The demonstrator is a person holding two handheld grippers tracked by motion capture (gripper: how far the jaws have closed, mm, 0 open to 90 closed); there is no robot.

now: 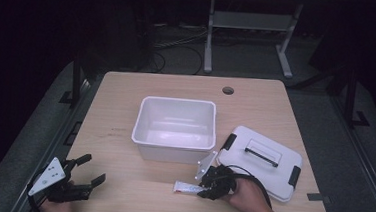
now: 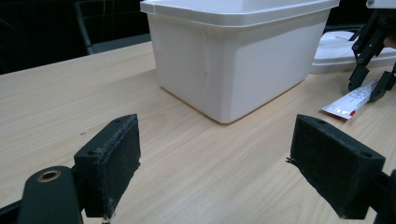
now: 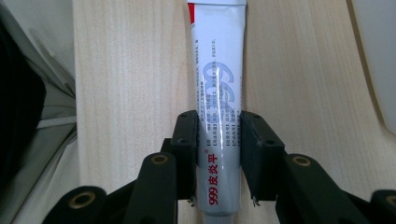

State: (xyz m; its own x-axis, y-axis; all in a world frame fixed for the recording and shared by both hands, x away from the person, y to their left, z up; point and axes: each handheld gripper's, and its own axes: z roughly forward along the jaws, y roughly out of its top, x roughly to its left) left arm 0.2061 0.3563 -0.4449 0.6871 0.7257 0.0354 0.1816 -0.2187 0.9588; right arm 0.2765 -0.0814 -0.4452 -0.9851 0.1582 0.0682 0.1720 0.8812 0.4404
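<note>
A white ointment tube (image 1: 186, 187) with red print lies flat on the wooden table near the front edge. My right gripper (image 1: 205, 190) is at the tube's right end. In the right gripper view the two black pads (image 3: 187, 135) sit against both sides of the tube (image 3: 218, 56), so the right gripper (image 3: 218, 123) is shut on it. The tube still rests on the table. My left gripper (image 1: 95, 168) is at the front left corner, open and with nothing in it. Its jaws (image 2: 215, 135) stand wide apart, facing the tube (image 2: 352, 100).
An open white plastic bin (image 1: 142, 118) stands mid-table, just behind the tube. Its lid (image 1: 262, 161), with black clips and a handle, lies flat to the right. A cable hole (image 1: 228, 90) is near the far edge. In the left gripper view the bin (image 2: 233, 70) stands ahead.
</note>
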